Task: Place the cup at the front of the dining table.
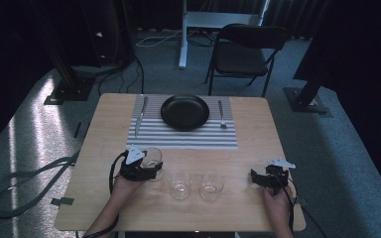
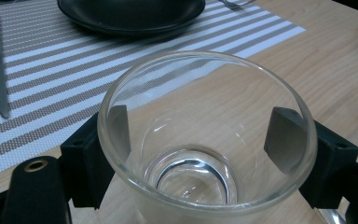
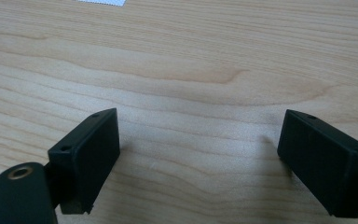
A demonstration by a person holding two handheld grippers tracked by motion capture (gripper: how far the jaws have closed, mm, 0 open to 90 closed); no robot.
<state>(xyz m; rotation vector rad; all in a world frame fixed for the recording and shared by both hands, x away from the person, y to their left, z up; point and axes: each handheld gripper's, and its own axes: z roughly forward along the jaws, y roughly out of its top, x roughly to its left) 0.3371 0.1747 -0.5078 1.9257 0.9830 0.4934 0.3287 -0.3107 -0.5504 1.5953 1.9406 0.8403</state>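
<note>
Gripping a clear glass [image 2: 207, 135], the left hand-held gripper [image 1: 146, 167] has its two black jaws set on either side of the bowl, their pads pressed to the outer wall as seen through the glass in the left gripper view. That glass stands upright on the wooden desk [image 1: 258, 144], near the front left, just short of the near edge of the striped placemat [image 1: 178, 136]. It looks empty (only reflections show at its base).

To its right, in the high view, two more glasses stand in a row along the front of the desk: a middle glass [image 1: 180, 185] close beside the left hand-held gripper, and a right glass [image 1: 212, 185] a little apart from it. Both are upright.

The right hand-held gripper [image 1: 267, 178] rests low over bare wood near the front right corner, well apart from the right glass. Its jaws stand wide apart with nothing between them, as the right gripper view shows plainly.

Farther back, the placemat carries a black plate [image 1: 185, 112] at its middle, a knife [image 1: 140, 116] to the left of the plate and a fork [image 1: 222, 114] to the right, each lying lengthwise and apart from the plate. A dark chair [image 1: 245, 52] stands on the floor beyond the desk.
</note>
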